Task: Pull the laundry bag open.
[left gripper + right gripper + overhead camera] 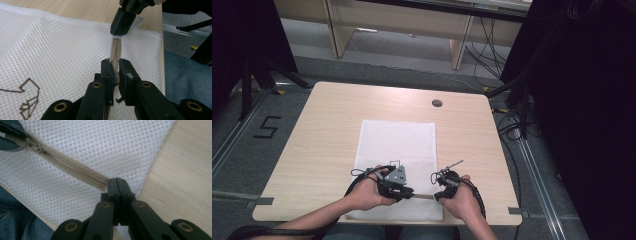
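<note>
Zipper work going on here, on a white mesh laundry-style bag (397,150) lying flat on the light wooden worktop (322,140), lower middle of the high view. The bag's beige zipper (67,165) runs along the edge nearest the person, which is why both hands sit so low in that frame, almost at the worktop's near edge.

Left tool (115,72): clenched on the zipper's slider end. In the left gripper view the beige tape runs up the centre of the frame straight out of the black jaws, so the tool is lined up with the zipper's own direction. I'd guess that's so the slider can be pulled along the track without twisting.

Right tool (117,182): also clenched, pinching the end of the zipper tape right at the bag's corner. In the right gripper view the zipper slants from the upper left down to the jaw tips at centre, with bare wood to the right. My read is this one is just the anchor, keeping the mesh taut so it doesn't bunch up.

In the high view the two tools face each other, left one (399,187) and right one (442,190), with a short stretch of zipper between them. There's a small brown line-drawn logo (28,100) on the mesh at lower left of the left gripper view.
</note>
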